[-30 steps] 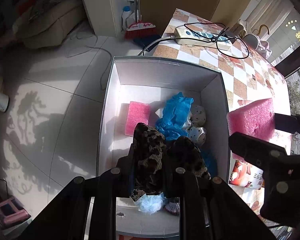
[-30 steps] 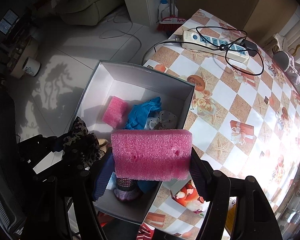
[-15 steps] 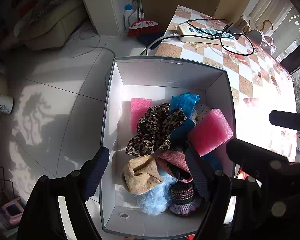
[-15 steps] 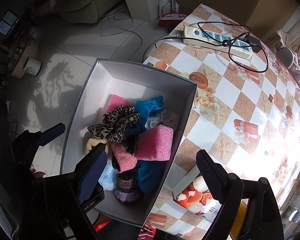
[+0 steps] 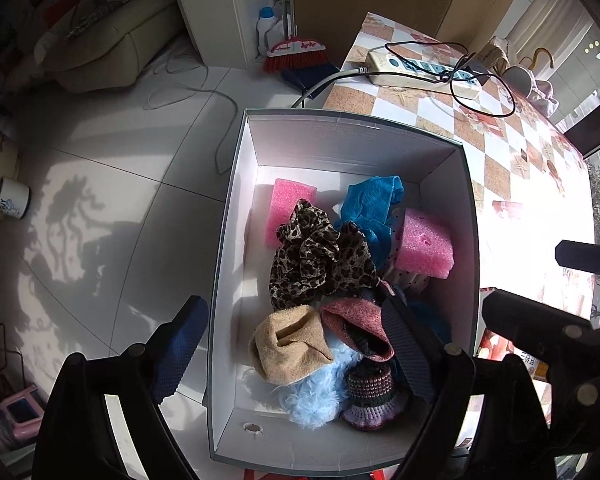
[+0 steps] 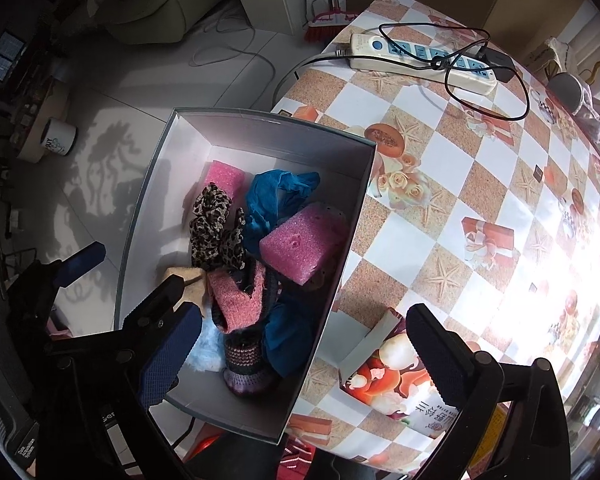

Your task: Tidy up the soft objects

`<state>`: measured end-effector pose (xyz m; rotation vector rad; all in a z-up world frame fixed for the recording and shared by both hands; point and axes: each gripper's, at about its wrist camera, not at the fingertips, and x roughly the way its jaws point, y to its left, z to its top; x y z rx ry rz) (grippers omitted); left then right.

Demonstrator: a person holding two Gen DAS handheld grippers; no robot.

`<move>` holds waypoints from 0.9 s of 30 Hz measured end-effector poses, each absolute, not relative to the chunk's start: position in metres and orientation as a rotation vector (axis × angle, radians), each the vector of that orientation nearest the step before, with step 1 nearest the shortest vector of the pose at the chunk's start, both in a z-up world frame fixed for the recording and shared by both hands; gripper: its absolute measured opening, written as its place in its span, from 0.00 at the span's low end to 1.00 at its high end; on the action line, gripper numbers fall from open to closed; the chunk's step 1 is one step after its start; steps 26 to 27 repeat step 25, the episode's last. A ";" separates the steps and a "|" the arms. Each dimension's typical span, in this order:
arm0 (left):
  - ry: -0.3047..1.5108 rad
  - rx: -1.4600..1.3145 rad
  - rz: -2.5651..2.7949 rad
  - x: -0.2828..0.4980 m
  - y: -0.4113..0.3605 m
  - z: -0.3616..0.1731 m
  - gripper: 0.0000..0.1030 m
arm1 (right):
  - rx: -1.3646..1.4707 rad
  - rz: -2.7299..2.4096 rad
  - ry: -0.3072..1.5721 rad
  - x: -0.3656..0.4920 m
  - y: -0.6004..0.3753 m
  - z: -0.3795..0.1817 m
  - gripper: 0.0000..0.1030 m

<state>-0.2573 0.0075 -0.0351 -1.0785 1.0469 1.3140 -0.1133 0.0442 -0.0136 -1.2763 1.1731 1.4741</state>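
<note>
With both grippers' fingers (image 5: 180,344) spread wide and empty above the box (image 5: 236,240), deposit is judged complete; another soft item must be sought.

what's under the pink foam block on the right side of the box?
The pink foam block rests on a white polka-dot fabric and partly on the blue cloth. Whatever lies deeper in the box is covered.

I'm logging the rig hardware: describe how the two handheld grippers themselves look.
Both are matte black plastic frames joined by round silver rivets. The left gripper and the right gripper each carry two fingers faced with dark blue, finely ribbed pads. No cables or sleeves show, and I can read no markings.
</note>
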 end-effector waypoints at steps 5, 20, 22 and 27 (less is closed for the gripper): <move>1.046 -1.070 1.326 -0.260 0.004 -0.034 0.88 | -1.286 1.472 1.174 -0.115 0.040 -0.013 1.00; 1.046 -1.072 1.331 -0.272 -0.008 -0.039 0.88 | -1.287 1.466 1.161 -0.124 0.030 -0.009 1.00; 1.034 -1.053 1.350 -0.275 -0.009 -0.037 0.88 | -1.283 1.464 1.159 -0.126 0.029 -0.008 1.00; 0.968 -1.043 1.345 -0.282 -0.011 -0.031 0.88 | -1.277 1.463 1.153 -0.128 0.029 -0.006 1.00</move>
